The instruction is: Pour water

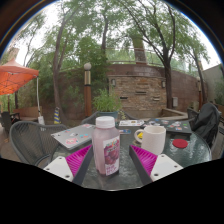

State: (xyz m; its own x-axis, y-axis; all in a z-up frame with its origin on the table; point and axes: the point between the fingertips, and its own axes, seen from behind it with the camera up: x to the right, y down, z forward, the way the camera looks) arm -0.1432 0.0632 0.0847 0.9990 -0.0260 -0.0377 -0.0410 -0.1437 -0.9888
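Note:
A clear plastic bottle [106, 146] with a white cap and a pink label stands upright on the dark round table [60, 148], between my fingers. A gap shows on each side of it, so my gripper [112, 162] is open. The magenta pads [78, 160] flank the bottle's lower half. A white mug [152, 139] stands on the table just ahead of the right finger, to the right of the bottle. Whether the bottle holds water is hard to tell.
A red disc [180, 144] lies right of the mug. Dark metal chairs [28, 142] stand at the table's left and far side. Beyond are a brick wall [140, 85], trees and an orange umbrella [14, 77] at the left.

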